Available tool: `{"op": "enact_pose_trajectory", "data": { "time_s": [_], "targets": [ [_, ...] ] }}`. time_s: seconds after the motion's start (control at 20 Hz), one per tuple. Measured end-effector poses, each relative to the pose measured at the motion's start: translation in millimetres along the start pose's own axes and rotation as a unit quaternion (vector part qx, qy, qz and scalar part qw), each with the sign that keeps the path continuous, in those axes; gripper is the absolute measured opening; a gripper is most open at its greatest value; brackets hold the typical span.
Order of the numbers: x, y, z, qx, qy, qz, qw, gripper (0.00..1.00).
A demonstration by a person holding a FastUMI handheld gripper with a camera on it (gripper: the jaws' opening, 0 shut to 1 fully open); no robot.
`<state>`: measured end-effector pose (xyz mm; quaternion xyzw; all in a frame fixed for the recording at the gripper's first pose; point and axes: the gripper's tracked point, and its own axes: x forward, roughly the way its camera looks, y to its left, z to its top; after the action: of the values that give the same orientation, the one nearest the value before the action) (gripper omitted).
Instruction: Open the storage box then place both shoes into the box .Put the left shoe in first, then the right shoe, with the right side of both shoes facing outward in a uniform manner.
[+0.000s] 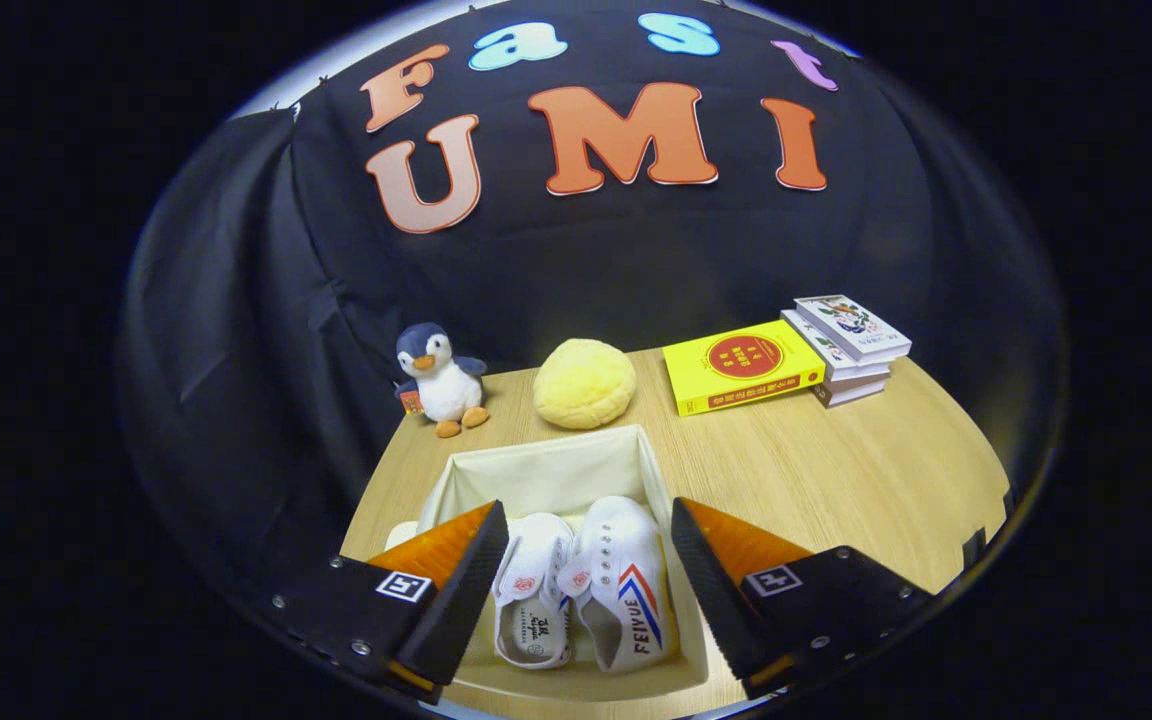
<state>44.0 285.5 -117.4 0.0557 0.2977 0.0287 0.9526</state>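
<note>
With fingers (466,590) spread, shoes (586,590) seemingly boxed

Wooden table (836,470) bears a fabric box (546,470), penguin toy (439,378), yellow plush (584,383) — perhaps bread-shaped — and books (786,358).

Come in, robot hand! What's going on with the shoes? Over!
Gripper open, jaws wide, empty, above the box. Both shoes inside, side by side. Nothing in the way.
</note>
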Motion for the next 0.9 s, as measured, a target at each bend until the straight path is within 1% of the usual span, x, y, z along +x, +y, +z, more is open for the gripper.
{"op": "enact_pose_trajectory", "data": {
  "time_s": [0.2, 0.4, 0.7, 0.9],
  "targets": [
    [-17, -6, 33, -0.013, -0.032, -0.012, 0.999, 0.99],
    [-47, -10, 83, -0.023, -0.085, -0.017, 0.996, 0.99],
    [-101, -28, 140, -0.018, -0.169, -0.022, 0.985, 0.99],
    [-122, -59, 157, -0.032, -0.206, -0.033, 0.977, 0.99]
  ]
}}
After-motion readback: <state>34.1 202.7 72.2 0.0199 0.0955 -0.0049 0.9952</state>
